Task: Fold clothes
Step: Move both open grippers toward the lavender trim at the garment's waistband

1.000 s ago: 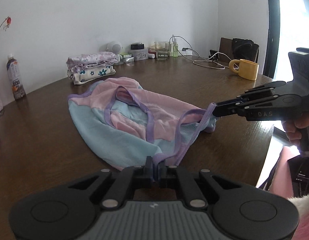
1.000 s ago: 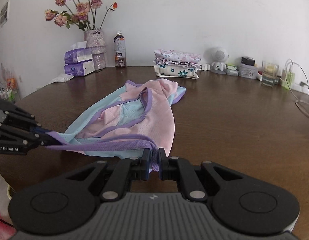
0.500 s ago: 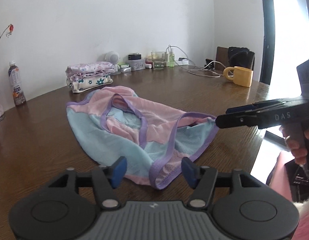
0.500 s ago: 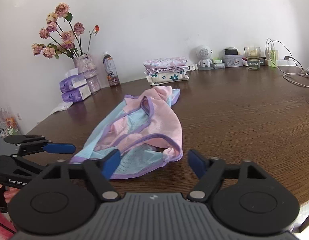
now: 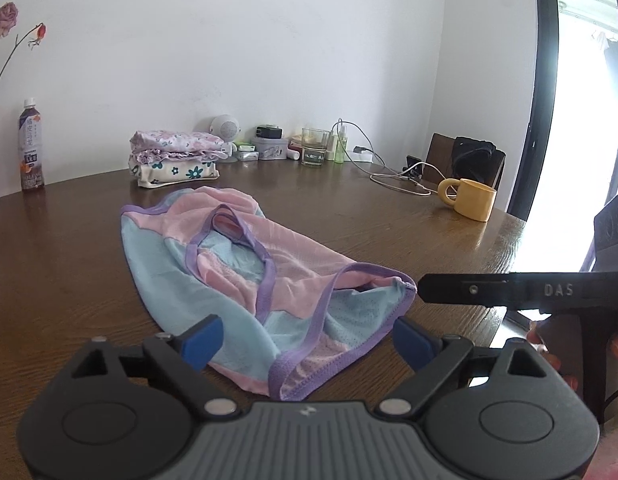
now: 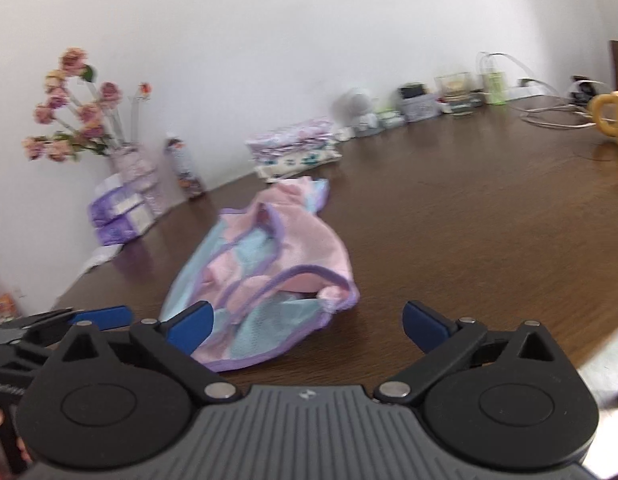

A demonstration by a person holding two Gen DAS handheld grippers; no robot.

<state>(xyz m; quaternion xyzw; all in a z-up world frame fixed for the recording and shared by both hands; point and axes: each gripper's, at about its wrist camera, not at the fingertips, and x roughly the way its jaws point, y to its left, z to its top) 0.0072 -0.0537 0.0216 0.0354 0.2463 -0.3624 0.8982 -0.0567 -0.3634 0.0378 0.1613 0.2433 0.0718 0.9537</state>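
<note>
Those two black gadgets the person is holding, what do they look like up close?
Both are black plastic tools. The left gripper has a ribbed grey pad at its base, two round black discs, silver pivot screws and angular linkage arms ending in blue fingertip pads. The right gripper is built the same; seen side-on from the left camera, its flat black body carries raised letters "DAS". No sleeves or cables show.

Right wrist view motion-blurred, bottle (image 6: 184, 168) label unreadable, yellow mug (image 6: 613, 118) cut by right edge, flowers (image 5: 7, 20) cropped at left edge.
</note>
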